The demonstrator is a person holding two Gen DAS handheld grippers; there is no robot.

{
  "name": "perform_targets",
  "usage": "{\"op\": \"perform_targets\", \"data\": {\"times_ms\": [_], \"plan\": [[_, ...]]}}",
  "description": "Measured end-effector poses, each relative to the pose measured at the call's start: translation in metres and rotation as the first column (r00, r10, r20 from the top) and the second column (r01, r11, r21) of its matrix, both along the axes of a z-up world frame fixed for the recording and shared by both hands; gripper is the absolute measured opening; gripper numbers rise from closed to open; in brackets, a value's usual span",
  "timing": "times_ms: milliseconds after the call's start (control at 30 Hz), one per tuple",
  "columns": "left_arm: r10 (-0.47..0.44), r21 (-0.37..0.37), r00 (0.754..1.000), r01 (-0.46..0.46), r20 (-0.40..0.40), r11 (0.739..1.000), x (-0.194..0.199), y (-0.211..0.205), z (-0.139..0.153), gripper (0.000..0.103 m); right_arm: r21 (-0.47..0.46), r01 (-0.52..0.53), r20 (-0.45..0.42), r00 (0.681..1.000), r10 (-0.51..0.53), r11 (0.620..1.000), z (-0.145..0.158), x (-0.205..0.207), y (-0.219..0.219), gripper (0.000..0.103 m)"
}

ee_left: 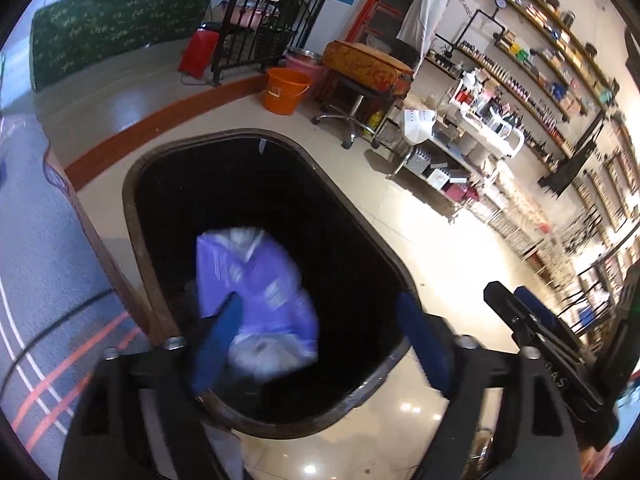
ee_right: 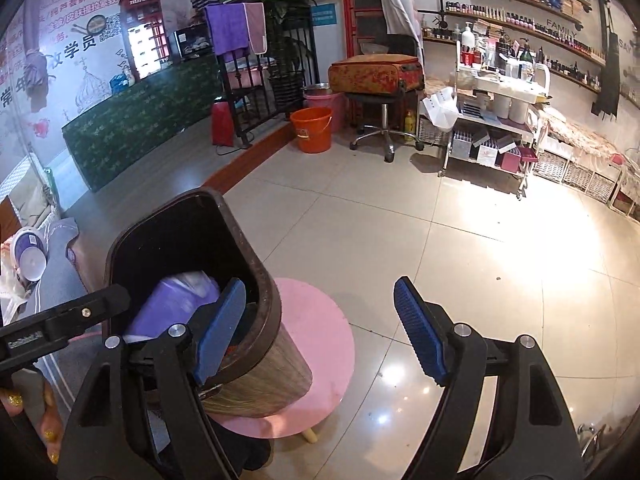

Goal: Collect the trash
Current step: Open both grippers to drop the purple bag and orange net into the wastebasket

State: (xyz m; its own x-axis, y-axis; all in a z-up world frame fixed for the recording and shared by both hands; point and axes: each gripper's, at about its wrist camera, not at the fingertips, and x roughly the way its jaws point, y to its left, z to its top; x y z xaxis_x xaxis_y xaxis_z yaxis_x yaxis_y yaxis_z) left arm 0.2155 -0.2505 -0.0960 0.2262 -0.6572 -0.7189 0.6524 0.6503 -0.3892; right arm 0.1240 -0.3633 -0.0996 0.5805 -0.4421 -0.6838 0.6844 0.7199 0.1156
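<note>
A dark brown trash bin (ee_left: 136, 216) stands on a round pink stool (ee_right: 320, 320); it also shows in the right wrist view (ee_right: 256, 280). A purple and white plastic package (ee_left: 256, 280) is inside the bin, blurred; it shows in the right wrist view (ee_right: 176, 304) too. My left gripper (ee_left: 320, 324) is open right above the bin's mouth, its jaws wide apart and empty. My right gripper (ee_right: 320, 320) is open and empty beside the bin, with its left finger (ee_right: 220, 328) at the bin's rim.
An orange bucket (ee_right: 312, 128) and a pink tub (ee_right: 324, 100) stand on the tiled floor near a rolling stool carrying a red suitcase (ee_right: 376, 72). A white cart (ee_right: 496, 120) of bottles and wall shelves fill the right. A green counter (ee_right: 140, 120) is at the left.
</note>
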Motion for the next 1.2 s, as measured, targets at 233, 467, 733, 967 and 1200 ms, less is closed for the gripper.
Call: {"op": "perform_targets", "data": {"times_ms": [233,467,733,967,1200], "plan": [[0.015,0.014,0.999,-0.015,0.045,1.000,-0.006,0.013,0.009,0.092,0.006,0.004,0.010,1.000,-0.004,1.000,0.004,-0.003,0.001,0.080],[0.091,0.013,0.986,-0.094,0.137,0.995,-0.012,0.041,0.026,0.097,0.003,-0.042,0.019,0.999,0.042,0.999,0.006,0.009,0.016,0.081],[0.172,0.018,0.954,-0.182,0.244,0.983,-0.013,0.074,0.047,0.097,0.008,-0.125,0.035,0.992,0.125,0.992,0.012,0.023,0.040,0.083],[0.285,0.026,0.918,-0.304,0.276,0.952,-0.004,0.116,0.051,0.097,0.009,-0.243,0.047,0.969,0.242,0.970,0.015,0.050,0.081,0.084],[0.391,0.017,0.895,-0.403,0.214,0.915,0.008,0.176,0.038,0.097,0.001,-0.401,0.068,0.914,0.400,0.916,0.025,0.081,0.141,0.084]]}}
